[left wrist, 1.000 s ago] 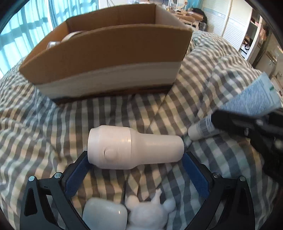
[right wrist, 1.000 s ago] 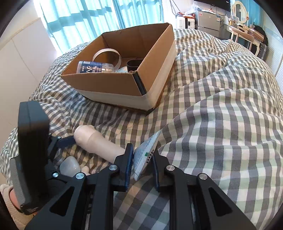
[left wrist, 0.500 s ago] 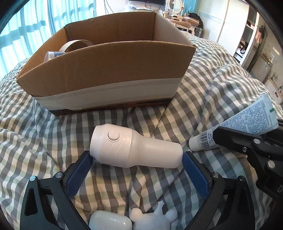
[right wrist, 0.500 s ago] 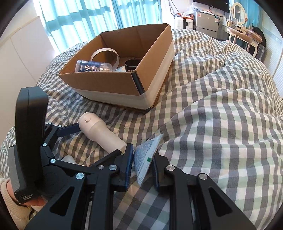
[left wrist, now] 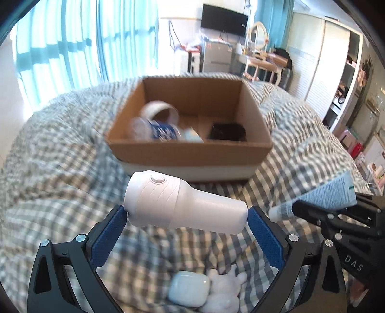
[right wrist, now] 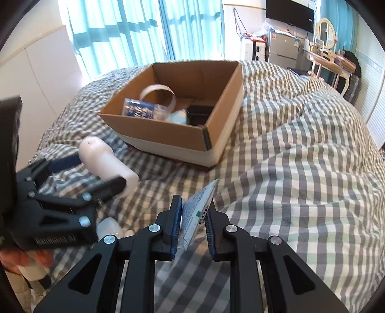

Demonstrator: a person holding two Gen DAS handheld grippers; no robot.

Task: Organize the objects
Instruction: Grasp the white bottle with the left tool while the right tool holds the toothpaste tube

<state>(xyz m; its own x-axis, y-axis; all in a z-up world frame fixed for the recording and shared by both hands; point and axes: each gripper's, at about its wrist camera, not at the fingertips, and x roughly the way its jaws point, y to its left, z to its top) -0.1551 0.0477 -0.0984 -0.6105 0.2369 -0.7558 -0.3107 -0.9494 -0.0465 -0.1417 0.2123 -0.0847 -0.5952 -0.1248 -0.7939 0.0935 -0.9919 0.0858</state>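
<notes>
A pale pink handheld device (left wrist: 184,202) is clamped lengthwise between the widely spread left gripper (left wrist: 187,218) above the checked bedding (right wrist: 300,173); a printed tube (right wrist: 198,211) is pinched flat in the nearly closed right gripper (right wrist: 192,219). Beyond, contents of the cardboard box (left wrist: 192,150) are blurred.

Pale pink device (left wrist: 182,204), brown box (left wrist: 192,149), grey-checked duvet (right wrist: 300,173).

Checked duvet (right wrist: 300,149) covers the bed, grey/white w/ green tint. Teal curtains (right wrist: 125,31) on windows at back left. TV (left wrist: 224,20) on far wall, oval mirror (right wrist: 325,22) on dressing table (left wrist: 262,63) below right. White wardrobe (left wrist: 320,62) along right side, louvred doors.
</notes>
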